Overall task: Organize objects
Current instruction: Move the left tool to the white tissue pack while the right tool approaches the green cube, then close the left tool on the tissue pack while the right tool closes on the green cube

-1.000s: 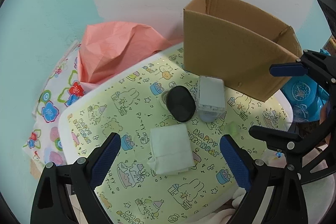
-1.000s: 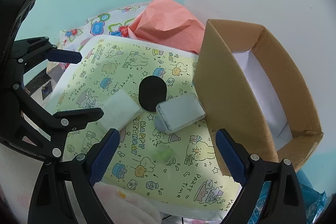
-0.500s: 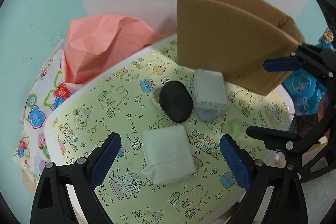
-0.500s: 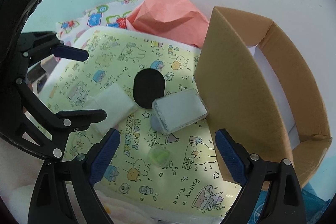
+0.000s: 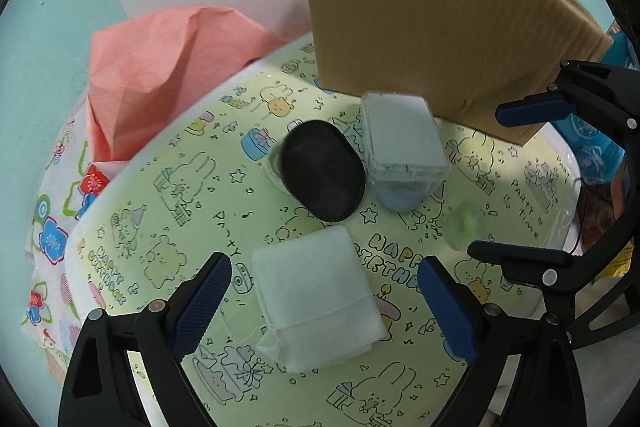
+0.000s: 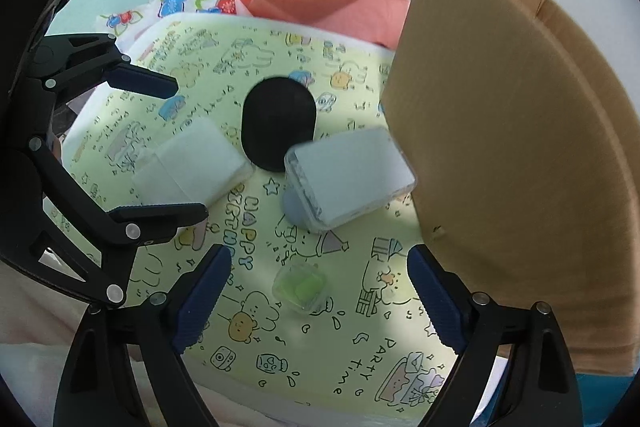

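On the yellow party-print table (image 5: 168, 211) lie a white tissue pack (image 5: 316, 295), a black oval case (image 5: 322, 175), a clear box with pale blue contents (image 5: 404, 139) and a small clear green box (image 5: 464, 223). My left gripper (image 5: 324, 303) is open, its fingers on either side of the tissue pack, just above it. My right gripper (image 6: 320, 303) is open over the small green box (image 6: 301, 287). The right wrist view also shows the tissue pack (image 6: 192, 163), the black case (image 6: 278, 125) and the clear box (image 6: 348, 177).
A tall cardboard box (image 5: 432, 39) stands at the table's far right, seen close in the right wrist view (image 6: 516, 155). Crumpled pink paper (image 5: 160, 71) and flowered cloth (image 5: 52, 227) lie beyond the left edge. Blue packaging (image 5: 592, 147) sits off the right side.
Both grippers have moved forward and down towards the table. The tissue pack now lies between the left fingers and the green box between the right ones. Nothing was grasped.
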Available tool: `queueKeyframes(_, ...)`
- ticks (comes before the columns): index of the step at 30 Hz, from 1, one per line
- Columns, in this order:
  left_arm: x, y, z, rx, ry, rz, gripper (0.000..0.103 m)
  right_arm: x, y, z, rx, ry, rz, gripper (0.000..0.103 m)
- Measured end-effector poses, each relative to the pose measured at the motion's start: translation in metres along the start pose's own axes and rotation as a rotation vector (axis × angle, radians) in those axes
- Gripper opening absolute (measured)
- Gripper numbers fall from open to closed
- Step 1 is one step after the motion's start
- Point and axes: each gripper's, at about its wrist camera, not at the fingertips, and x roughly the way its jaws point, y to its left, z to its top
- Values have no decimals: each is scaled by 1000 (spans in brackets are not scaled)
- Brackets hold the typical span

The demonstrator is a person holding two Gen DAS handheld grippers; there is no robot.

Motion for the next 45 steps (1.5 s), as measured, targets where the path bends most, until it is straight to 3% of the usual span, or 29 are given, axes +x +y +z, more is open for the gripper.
queueKeyframes(15, 33, 11, -11, -25, 66, -25, 95, 32, 0, -17, 50, 73, 23, 91)
queueKeyframes(16, 35, 12, -11, -31, 70, -29, 95, 35, 0, -18, 116, 98, 2, 91)
queueKeyframes(30, 52, 15, -17, -35, 93, -32, 95, 51, -1, -28, 153, 155, 8, 82)
queueKeyframes(37, 52, 13, -19, -15, 85, -15, 95, 51, 1, -30, 145, 144, -8, 76)
queueKeyframes(42, 50, 13, -21, -4, 94, -19, 91, 50, 5, -29, 125, 140, -6, 69)
queueKeyframes(45, 47, 12, -23, 15, 100, -30, 83, 49, 4, -30, 137, 141, -12, 65)
